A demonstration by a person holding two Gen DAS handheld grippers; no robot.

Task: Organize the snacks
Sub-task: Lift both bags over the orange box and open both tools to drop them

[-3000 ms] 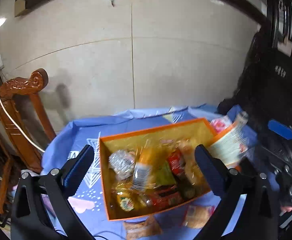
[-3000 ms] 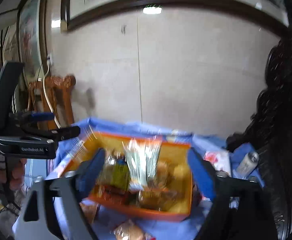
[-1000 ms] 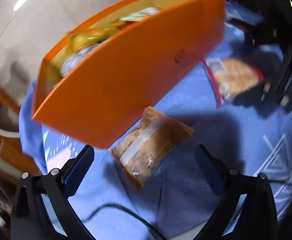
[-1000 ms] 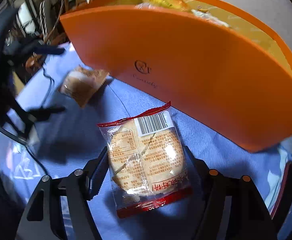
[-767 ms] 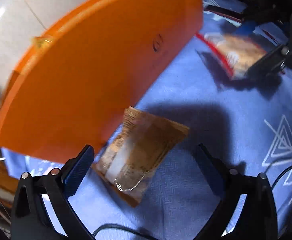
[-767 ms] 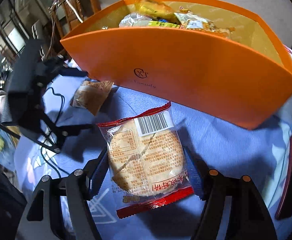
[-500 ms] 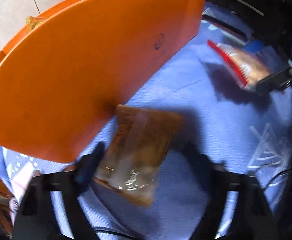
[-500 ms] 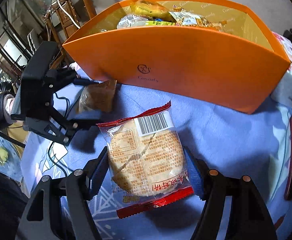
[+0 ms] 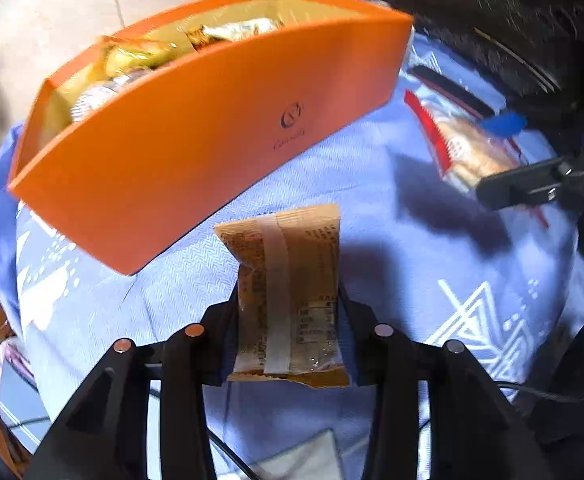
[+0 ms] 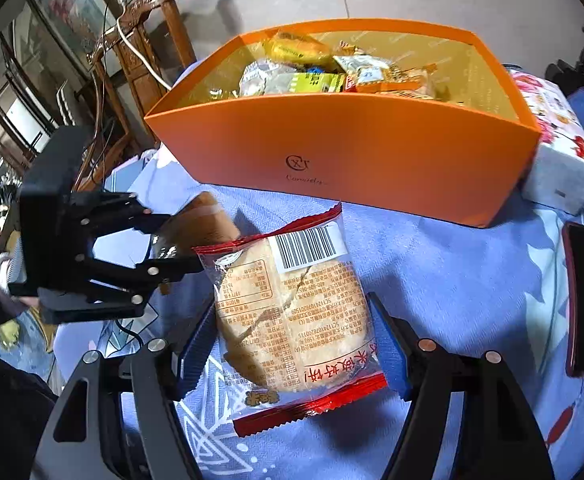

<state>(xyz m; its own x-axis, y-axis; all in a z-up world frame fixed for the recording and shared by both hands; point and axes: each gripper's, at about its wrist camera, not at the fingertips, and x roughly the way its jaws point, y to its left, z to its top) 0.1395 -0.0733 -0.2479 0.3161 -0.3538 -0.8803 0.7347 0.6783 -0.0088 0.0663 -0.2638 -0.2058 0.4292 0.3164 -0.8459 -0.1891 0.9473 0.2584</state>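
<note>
A: Left gripper (image 9: 288,320) status: jaws have just been closing and now clamp the brown packet (image 9: 288,292) across its narrow width; packet's long axis runs forward along the fingers, toward the orange box (image 9: 196,136); report position relative to the box.

B: Seen from the right wrist, the left gripper (image 10: 172,246) sits at the box's left front corner, below its front wall (image 10: 352,152); its packet (image 10: 200,220) appears clear of the blue cloth (image 10: 452,272), though blur prevents certainty; the box opening lies up and forward of it.

A: Right gripper (image 10: 296,344) status?

B: Jaws set wide, one pad (image 10: 196,344) on each side of the rice-cracker packet (image 10: 292,312), gripping it at its flanks; packet's long axis likewise points at the box, barcode end leading; it sits before the middle of the front wall.

A: Which hand is nearer the box?

B: Judged roughly equal; the left looks slightly closer to its corner; either must lift over the front rim, since the opening faces upward and already holds assorted snacks (image 10: 332,72); right of the box a floral pack (image 10: 552,148) lies touching or just beside the side wall.
</note>
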